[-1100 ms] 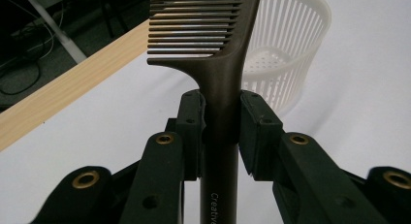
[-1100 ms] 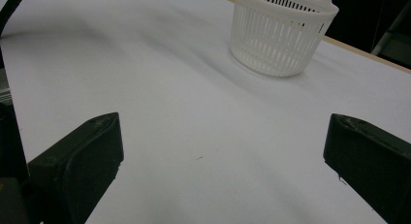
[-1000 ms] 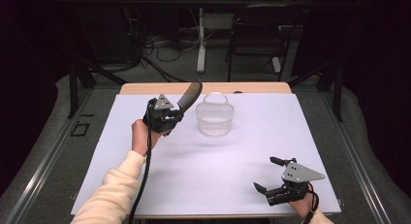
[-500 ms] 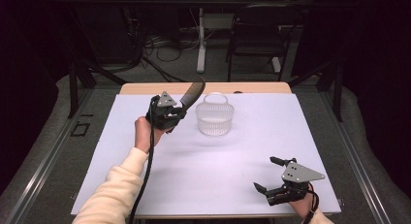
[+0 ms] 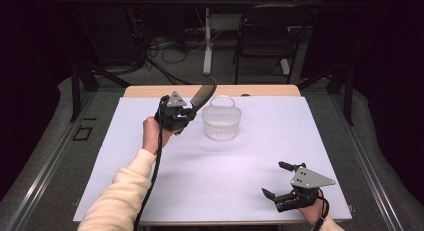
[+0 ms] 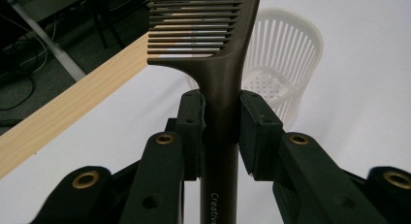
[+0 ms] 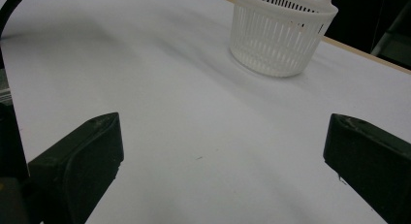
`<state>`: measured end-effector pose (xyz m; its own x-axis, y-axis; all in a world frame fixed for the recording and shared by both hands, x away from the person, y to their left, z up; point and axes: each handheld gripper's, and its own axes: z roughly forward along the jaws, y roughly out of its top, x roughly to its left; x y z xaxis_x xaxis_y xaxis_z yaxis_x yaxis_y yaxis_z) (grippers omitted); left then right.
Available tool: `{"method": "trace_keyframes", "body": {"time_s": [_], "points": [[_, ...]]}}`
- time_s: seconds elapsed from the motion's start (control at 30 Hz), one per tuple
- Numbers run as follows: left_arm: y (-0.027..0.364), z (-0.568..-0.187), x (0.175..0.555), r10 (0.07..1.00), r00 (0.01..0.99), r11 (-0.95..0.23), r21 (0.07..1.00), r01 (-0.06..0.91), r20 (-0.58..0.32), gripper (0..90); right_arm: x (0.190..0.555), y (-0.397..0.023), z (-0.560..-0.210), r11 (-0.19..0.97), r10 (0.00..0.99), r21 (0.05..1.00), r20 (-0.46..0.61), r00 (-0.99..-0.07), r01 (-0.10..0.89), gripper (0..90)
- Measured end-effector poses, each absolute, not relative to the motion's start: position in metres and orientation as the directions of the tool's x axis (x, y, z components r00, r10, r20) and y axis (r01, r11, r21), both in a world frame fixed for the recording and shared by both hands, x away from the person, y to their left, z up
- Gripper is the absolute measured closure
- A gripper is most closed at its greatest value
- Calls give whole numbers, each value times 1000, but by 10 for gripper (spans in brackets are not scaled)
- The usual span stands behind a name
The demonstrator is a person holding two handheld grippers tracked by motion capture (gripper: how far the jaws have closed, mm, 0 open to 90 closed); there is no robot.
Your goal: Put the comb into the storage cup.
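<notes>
Two tongs: the left tongs [image 5: 186, 112] clench a brown comb [image 6: 213, 54] beside the white basket [image 5: 221, 120]; the right tongs [image 5: 279, 180] gape over bare desk [image 5: 225, 166].

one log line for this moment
left gripper: shut on comb, beside basket | right gripper: open, idle near table front edge

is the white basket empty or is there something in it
Empty, as far as shown: the basket has a bare perforated floor in the left gripper view, and the comb is outside, above it.
</notes>
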<state>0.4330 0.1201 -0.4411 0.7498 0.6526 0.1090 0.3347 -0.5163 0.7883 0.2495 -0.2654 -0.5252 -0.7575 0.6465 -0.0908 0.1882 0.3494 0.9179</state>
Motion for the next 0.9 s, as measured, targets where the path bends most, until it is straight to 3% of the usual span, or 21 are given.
{"method": "trace_keyframes", "body": {"time_s": [0.9], "points": [[109, -433, 441, 639, 761, -512, 800, 313, 111, 720, 250, -265, -526, 350, 643, 918, -91, -760, 186, 4]]}}
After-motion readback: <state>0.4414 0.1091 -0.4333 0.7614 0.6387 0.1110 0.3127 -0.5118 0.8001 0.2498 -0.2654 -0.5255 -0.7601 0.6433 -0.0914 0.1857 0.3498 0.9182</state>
